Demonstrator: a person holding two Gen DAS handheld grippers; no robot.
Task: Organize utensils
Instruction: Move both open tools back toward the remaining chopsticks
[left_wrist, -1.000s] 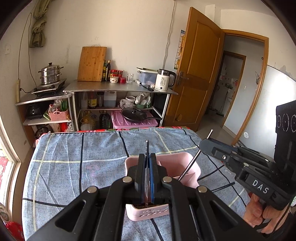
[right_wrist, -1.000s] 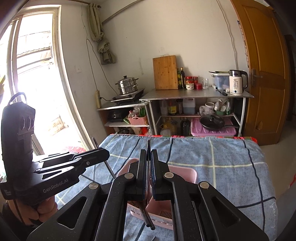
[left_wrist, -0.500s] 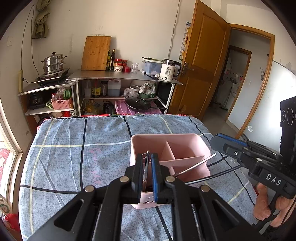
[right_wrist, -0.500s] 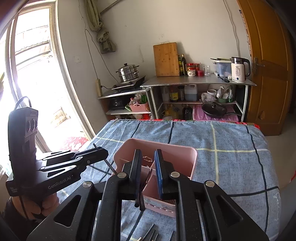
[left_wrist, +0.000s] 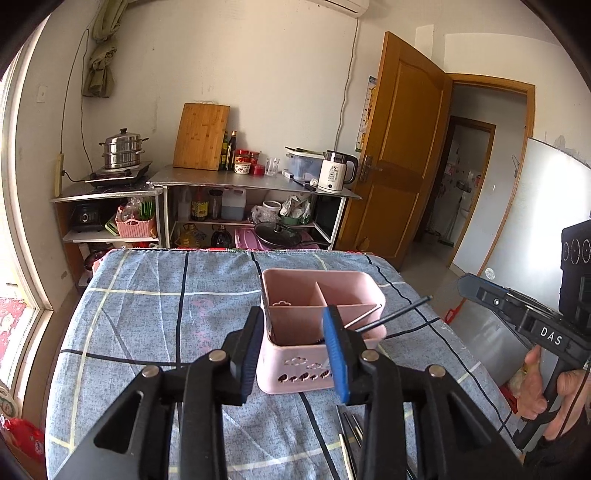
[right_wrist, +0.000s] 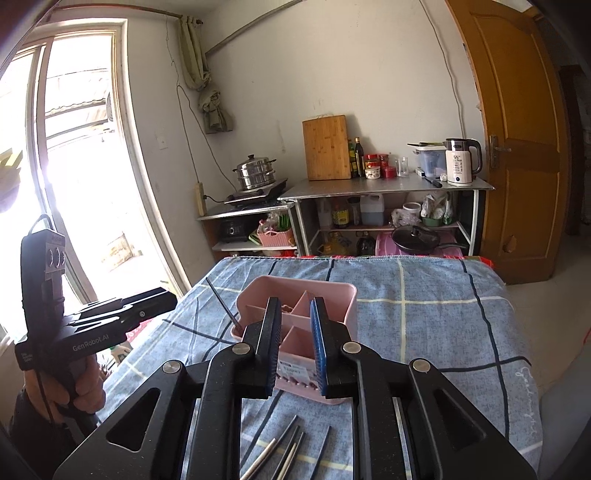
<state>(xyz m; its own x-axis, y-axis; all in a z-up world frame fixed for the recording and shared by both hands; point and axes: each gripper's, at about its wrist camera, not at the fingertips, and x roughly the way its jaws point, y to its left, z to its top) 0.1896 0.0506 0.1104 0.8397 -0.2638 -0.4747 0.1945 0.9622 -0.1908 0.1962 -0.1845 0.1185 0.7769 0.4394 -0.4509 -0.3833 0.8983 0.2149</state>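
Two grippers empty: left gripper (left_wrist: 295, 343) gapes wide, right gripper (right_wrist: 295, 338) narrowly parted, both just before the pink divided caddy (left_wrist: 314, 365) on the plaid cloth (left_wrist: 147, 314). Chopsticks (left_wrist: 388, 317) lean inside it; more (right_wrist: 291, 450) lie beside.

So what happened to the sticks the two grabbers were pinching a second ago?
Both let go. The left gripper and right gripper spread their fingers, and the chopsticks they held now lean in the pink caddy. The caddy stayed on the blue checked cloth.
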